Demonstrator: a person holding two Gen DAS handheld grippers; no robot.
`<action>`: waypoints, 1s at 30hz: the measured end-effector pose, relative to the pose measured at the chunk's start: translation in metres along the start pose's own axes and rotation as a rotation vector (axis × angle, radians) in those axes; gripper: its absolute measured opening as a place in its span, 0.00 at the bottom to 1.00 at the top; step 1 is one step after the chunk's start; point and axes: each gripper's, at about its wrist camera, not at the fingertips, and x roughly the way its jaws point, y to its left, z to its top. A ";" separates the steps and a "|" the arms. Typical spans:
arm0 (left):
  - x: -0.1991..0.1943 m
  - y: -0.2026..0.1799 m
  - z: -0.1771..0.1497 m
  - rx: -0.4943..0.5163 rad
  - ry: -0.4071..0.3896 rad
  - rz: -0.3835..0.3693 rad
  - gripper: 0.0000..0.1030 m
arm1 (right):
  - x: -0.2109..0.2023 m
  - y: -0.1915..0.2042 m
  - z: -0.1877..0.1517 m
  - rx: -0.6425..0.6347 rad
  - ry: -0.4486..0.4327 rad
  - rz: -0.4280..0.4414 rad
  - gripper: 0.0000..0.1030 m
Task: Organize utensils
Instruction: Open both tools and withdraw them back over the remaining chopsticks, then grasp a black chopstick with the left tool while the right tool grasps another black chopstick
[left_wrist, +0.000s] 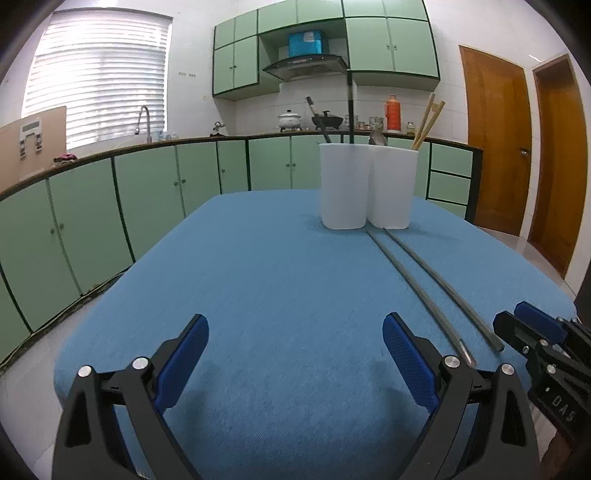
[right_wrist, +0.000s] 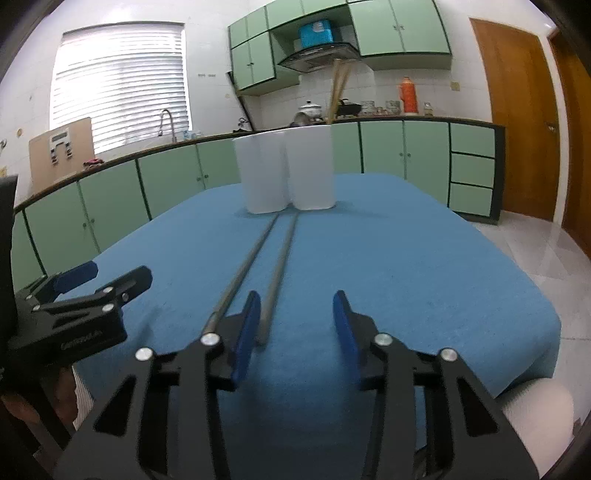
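Two long grey metal chopsticks (left_wrist: 424, 284) (right_wrist: 273, 273) lie side by side on the blue tablecloth (left_wrist: 258, 280), running from the white two-compartment utensil holder (left_wrist: 365, 184) (right_wrist: 288, 170) toward me. Wooden chopsticks (left_wrist: 428, 122) stand in the holder's right compartment, and dark-handled utensils (left_wrist: 321, 122) in the left one. My left gripper (left_wrist: 295, 332) (right_wrist: 114, 275) is open over bare cloth, left of the metal chopsticks. My right gripper (right_wrist: 295, 314) (left_wrist: 517, 317) is open. One chopstick's near end lies between its fingers, close to the left one. The other chopstick passes outside that finger.
Green cabinets and a counter with pots, a red flask (left_wrist: 393, 112) and a sink tap (left_wrist: 144, 122) line the back. Wooden doors (left_wrist: 495, 144) stand at the right beyond tiled floor. The table's right edge drops off near a white round object (right_wrist: 539, 410). A striped sleeve (right_wrist: 81, 402) shows at lower left.
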 end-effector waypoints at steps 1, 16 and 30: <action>-0.001 0.002 0.000 -0.005 0.000 0.001 0.91 | 0.000 0.003 -0.002 -0.004 -0.001 -0.001 0.30; -0.007 0.008 -0.004 -0.026 0.002 0.007 0.90 | 0.007 0.023 -0.013 -0.064 -0.056 -0.069 0.16; -0.013 0.008 -0.006 -0.043 0.001 0.003 0.90 | 0.009 0.030 -0.023 -0.087 -0.096 -0.098 0.06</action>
